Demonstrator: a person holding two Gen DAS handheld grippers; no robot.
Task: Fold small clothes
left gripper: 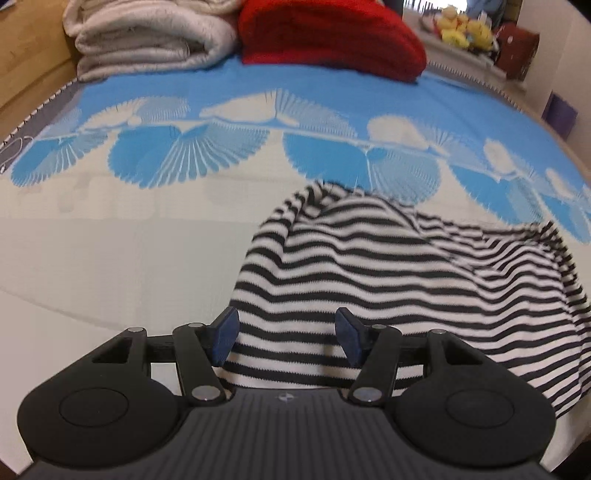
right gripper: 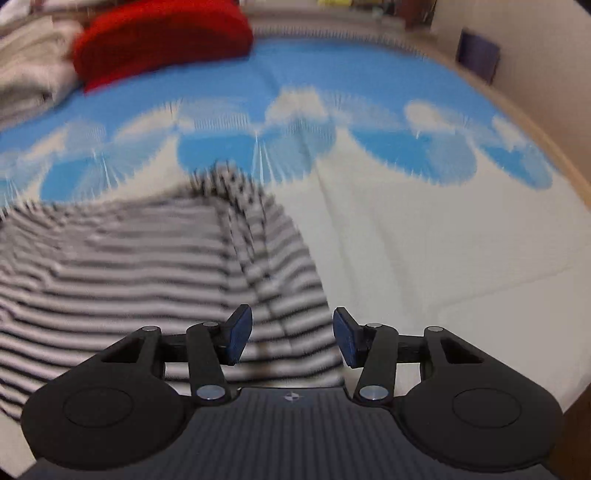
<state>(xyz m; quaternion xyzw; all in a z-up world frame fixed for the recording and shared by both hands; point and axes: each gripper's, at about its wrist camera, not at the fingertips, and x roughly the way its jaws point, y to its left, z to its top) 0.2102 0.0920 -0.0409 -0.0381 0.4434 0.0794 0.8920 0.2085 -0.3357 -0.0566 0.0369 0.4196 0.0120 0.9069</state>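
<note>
Left wrist view first. Left gripper (left gripper: 287, 339) spread wide, blue pads (left gripper: 226, 338) well apart, nothing pinched between them. Striped garment (left gripper: 388, 288) bunched from centre toward 4 o'clock, its near hem running under the gap between the fingers. Lying on the bedspread (left gripper: 110, 240), rumpled rather than flat, one rounded hump at about 1 o'clock of the gripper. Released stance probably chosen so the hem can slide between the pads before a pinch; a judgement, not a sighting. Beyond, at 11 o'clock, a folded cream blanket (left gripper: 147, 37), and at 12 o'clock a red cushion (left gripper: 332, 37), both parked at the far end, likely to leave the middle free for folding. Plush toys (left gripper: 465, 27) on a ledge at 1 o'clock.

Right wrist view next, heavily blurred. Right gripper (right gripper: 293, 338) likewise unclenched, pads (right gripper: 238, 338) apart, holding nothing. Same striped garment (right gripper: 147, 266) filling 7 to 10 o'clock, its right edge slanting down into the finger gap. A crumpled ridge, perhaps a sleeve or a folded-over side, rising toward 12 o'clock; blur prevents telling which. Bedspread (right gripper: 424, 240) bare from 1 to 4 o'clock. Red cushion (right gripper: 162, 40) at 11 o'clock.

Taken together: each gripper posted at one near edge of the cloth, seemingly to seize both sides at once. Fold apparently not yet made.
</note>
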